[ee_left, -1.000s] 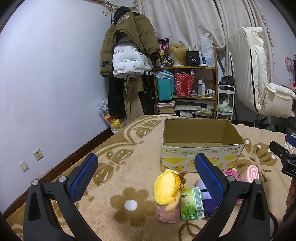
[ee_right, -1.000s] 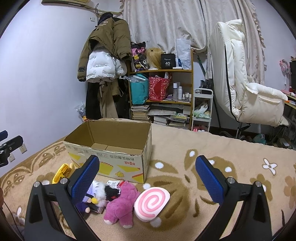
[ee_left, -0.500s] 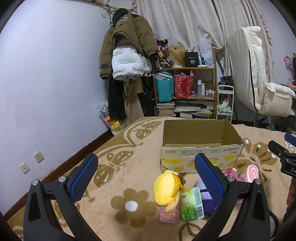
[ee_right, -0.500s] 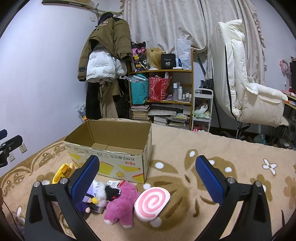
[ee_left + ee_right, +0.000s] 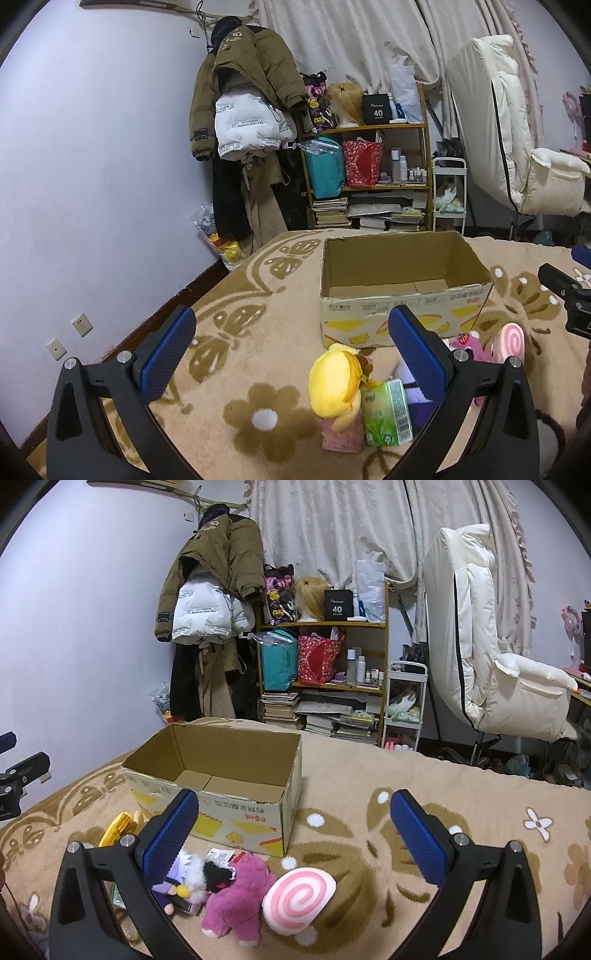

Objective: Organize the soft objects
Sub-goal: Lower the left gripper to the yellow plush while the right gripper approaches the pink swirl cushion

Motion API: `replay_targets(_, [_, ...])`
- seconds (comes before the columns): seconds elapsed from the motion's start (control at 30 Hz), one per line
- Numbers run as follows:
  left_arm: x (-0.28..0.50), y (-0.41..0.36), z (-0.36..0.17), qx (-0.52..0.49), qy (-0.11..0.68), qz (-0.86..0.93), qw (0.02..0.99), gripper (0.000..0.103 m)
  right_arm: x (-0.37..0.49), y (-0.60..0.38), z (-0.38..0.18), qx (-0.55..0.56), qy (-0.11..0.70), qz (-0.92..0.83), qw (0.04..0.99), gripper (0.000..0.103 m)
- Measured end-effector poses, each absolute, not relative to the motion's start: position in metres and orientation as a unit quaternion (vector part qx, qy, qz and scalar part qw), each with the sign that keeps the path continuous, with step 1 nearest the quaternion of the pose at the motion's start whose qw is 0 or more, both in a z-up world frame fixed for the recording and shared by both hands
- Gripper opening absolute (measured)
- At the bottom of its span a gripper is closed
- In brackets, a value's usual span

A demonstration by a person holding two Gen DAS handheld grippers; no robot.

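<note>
Several soft toys are bunched up on the beige flower-pattern carpet (image 5: 369, 775) right in front of an open cardboard box (image 5: 236, 801), which sits empty with its flaps folded down inside. From the right wrist view you get a pink swirl cushion (image 5: 299, 901) lying just beside a magenta plush animal (image 5: 236, 901), basically touching, and next to that a purple-and-black fuzzy doll (image 5: 195, 877) partly tucked behind the left finger of the right gripper (image 5: 293, 843). A yellow plush (image 5: 118, 829) lies a bit apart near the box's corner. From the left wrist view that same yellow plush (image 5: 334, 384) looks round and sits on top of a pink packet (image 5: 341, 434), with a green tissue pack (image 5: 386, 413) standing right against it. The pink swirl cushion (image 5: 508, 341) pokes out behind the right finger of the left gripper (image 5: 293, 363). Both claws are spread wide with nothing between the blue pads, hovering above the carpet short of the pile. Further back there's a wooden shelf (image 5: 325, 657) crammed with bags, bottles and stacked books, a brown jacket (image 5: 218, 561) hung over a white puffer on the wall, a cream recliner chair (image 5: 491, 650) off to the right, and pale curtains (image 5: 332, 528) behind it all.
</note>
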State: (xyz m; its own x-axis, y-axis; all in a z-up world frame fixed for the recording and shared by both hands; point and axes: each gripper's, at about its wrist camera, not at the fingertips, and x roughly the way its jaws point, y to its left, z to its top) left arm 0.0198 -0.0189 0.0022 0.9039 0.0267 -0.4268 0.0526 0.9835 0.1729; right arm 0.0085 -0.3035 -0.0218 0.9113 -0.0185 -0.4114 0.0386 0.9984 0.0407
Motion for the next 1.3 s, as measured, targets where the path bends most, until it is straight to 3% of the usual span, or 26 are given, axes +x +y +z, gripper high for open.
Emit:
replay_targets(1.13, [0.116,-0.031,-0.07,0.086,0.348,-0.01,0.933,0.103,0.07,-0.329,-0.09,0.084,0.346,-0.025,0.934,0.103])
replay_targets(1.3, [0.116,-0.04,-0.081,0.108,0.355,-0.014,0.928,0.103,0.074,-0.329,-0.103,0.092,0.373,-0.022,0.923,0.095])
